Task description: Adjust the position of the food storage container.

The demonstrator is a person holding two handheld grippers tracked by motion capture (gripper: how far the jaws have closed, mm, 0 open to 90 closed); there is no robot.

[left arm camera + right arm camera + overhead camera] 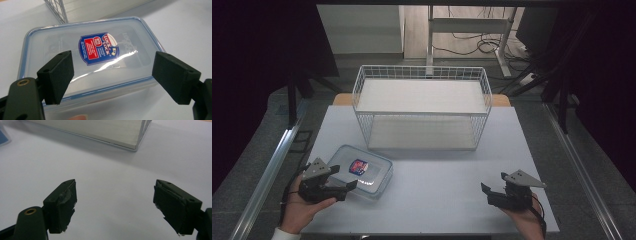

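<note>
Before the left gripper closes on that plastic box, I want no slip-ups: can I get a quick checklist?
1. Left gripper jaws open: ok.
2. Jaws on either side of the box: not ok, they sit above its near edge.
3. Lid seated on the box: ok, though the latches cannot be told.
4. Right gripper open and away from the box: ok.
5. Wire basket apart from the box: ok.

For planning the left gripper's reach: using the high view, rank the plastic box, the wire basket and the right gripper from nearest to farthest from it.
1. Plastic box, right beside the left gripper.
2. Wire basket, at the table's far middle.
3. Right gripper, across at the near right.
</note>
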